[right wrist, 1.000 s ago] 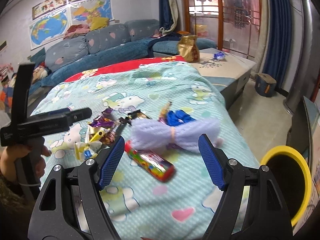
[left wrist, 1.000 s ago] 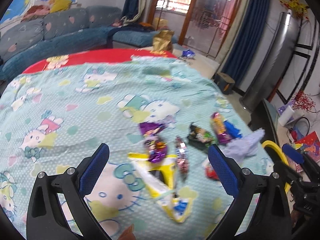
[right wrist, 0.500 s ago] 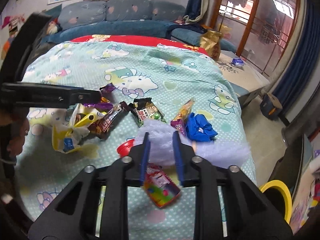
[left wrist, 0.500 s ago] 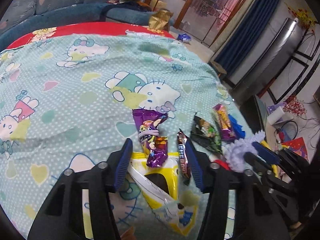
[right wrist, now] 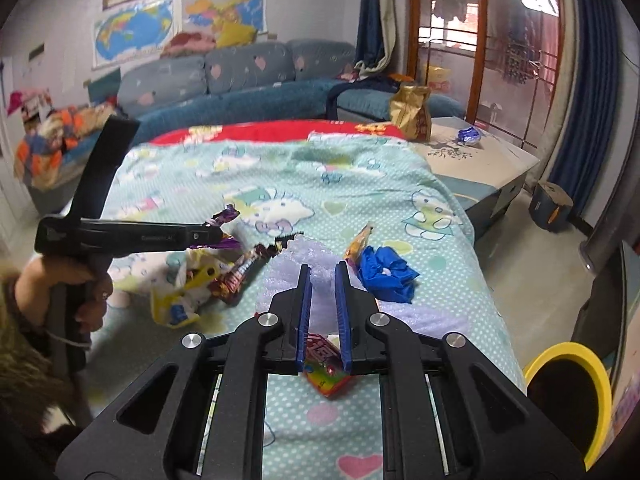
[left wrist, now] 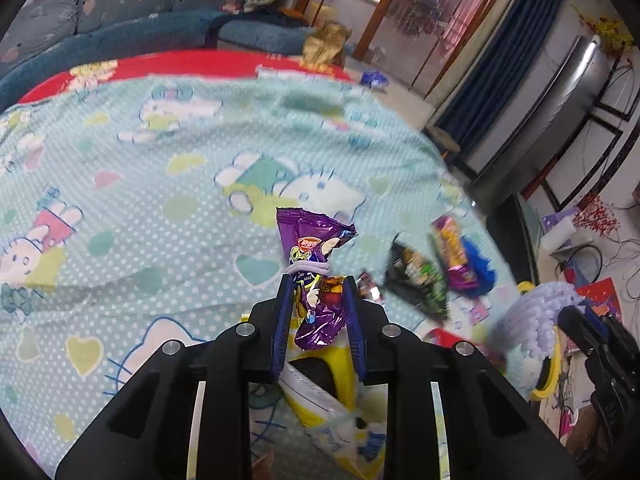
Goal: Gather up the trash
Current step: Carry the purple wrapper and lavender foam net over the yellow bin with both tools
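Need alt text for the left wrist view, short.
The left tool is closing its jaws on a purple snack wrapper over a cartoon-print bedsheet. More wrappers lie to the right, where the right tool carries lavender foam near a yellow-rimmed bin.

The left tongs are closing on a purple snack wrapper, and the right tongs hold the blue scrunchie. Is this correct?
Not quite. The right tongs hold the pale lilac foam sheet, as the right wrist view shows; the blue scrunchie lies free beside them. The left tongs are indeed closing on the purple wrapper.
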The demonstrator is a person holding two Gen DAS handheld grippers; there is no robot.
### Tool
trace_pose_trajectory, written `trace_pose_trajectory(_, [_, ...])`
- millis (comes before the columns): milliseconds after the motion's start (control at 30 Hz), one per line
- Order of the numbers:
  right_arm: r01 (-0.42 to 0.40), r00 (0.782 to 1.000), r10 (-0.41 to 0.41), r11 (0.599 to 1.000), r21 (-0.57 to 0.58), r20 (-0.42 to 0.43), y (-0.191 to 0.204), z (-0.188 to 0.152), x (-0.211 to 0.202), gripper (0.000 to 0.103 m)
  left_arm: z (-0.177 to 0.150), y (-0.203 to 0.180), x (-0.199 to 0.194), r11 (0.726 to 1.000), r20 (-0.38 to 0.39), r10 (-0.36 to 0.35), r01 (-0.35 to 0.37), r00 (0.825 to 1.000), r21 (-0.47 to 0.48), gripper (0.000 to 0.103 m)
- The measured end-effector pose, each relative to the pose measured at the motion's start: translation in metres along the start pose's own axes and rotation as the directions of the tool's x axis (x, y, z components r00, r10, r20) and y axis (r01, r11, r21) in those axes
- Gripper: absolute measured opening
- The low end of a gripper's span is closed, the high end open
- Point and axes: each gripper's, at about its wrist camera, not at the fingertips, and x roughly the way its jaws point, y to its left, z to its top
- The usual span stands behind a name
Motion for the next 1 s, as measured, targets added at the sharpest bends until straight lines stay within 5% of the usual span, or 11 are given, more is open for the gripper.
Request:
trace_pose_trajectory(267, [-0.017,0.998,0.011,0.994,0.111,0.059,-0.023,0.003,-0.026,0.007,0.008,-0.020,-0.040,0.998,0.079,-0.051,0.048,0.996,0.036,0.024])
trace_pose_trajectory(1000, [0.047,0.990,-0.080,0.964,0.262,0.117,-0.072,-0.013,-0.074,0.007,-0.007,-0.107,-0.062,0.967,0.070,-0.188,0.172,0.980,0.185,0.024])
